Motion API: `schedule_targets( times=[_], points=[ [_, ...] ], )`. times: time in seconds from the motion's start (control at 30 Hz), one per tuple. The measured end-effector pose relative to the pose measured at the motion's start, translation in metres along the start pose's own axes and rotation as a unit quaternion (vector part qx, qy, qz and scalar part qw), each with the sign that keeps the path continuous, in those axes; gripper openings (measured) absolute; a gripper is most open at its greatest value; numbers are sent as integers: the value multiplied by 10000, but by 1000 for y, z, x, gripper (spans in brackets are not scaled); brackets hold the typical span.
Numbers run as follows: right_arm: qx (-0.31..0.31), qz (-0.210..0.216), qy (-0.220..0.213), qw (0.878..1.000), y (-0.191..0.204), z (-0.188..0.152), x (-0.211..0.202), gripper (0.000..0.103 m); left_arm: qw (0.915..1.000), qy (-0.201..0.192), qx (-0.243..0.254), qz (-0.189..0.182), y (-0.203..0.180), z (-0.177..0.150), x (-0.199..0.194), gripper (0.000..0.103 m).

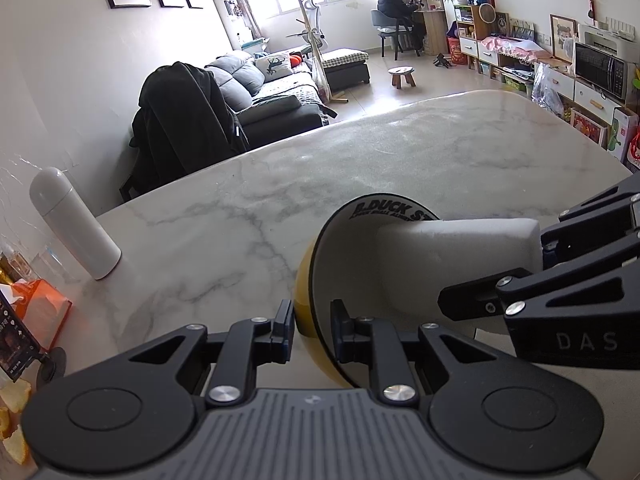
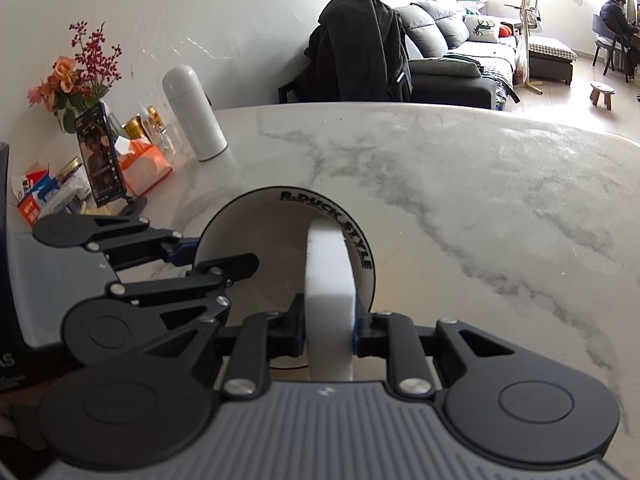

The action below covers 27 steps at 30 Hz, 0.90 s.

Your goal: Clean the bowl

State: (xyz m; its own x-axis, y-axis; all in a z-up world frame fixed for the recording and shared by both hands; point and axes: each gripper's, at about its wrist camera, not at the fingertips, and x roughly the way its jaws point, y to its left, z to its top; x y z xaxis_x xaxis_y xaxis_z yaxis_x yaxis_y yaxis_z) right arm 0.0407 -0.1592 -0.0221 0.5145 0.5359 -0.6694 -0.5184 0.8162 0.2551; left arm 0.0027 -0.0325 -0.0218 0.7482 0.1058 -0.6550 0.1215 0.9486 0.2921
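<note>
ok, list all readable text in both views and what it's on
"B.DUCK STYLE": inside rim of the bowl.
"DAS": body of the right gripper, cut off at the frame edge.
Smaller line under the bowl lettering: too blurred.
Phone screen and small boxes: too small to read.

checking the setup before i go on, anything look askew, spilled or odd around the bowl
Nothing spilled or damaged. The bowl is tipped on its side, but only because the left gripper pinches its rim while the right gripper presses a white sponge inside it. The white bottle stands upright on the marble table.
</note>
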Motion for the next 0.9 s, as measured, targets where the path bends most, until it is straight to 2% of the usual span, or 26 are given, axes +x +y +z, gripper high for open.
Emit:
schedule_targets(
  times=[0.43, 0.73, 0.83, 0.9],
  points=[
    [15, 129, 200, 9997, 6, -8, 12, 23, 10000, 68, 5, -16, 0, -3, 3, 19],
    [8, 76, 100, 9999, 8, -3, 12, 22, 9994, 296, -127, -159, 7, -9, 8, 19],
    [-74, 69, 125, 9999, 13, -4, 15, 22, 9991, 257, -232, -246, 13, -8, 7, 23],
    [-154, 25, 156, 9998, 17, -6, 17, 21, 9994, 167, -216, -216, 15, -4, 5, 30]
  ],
)
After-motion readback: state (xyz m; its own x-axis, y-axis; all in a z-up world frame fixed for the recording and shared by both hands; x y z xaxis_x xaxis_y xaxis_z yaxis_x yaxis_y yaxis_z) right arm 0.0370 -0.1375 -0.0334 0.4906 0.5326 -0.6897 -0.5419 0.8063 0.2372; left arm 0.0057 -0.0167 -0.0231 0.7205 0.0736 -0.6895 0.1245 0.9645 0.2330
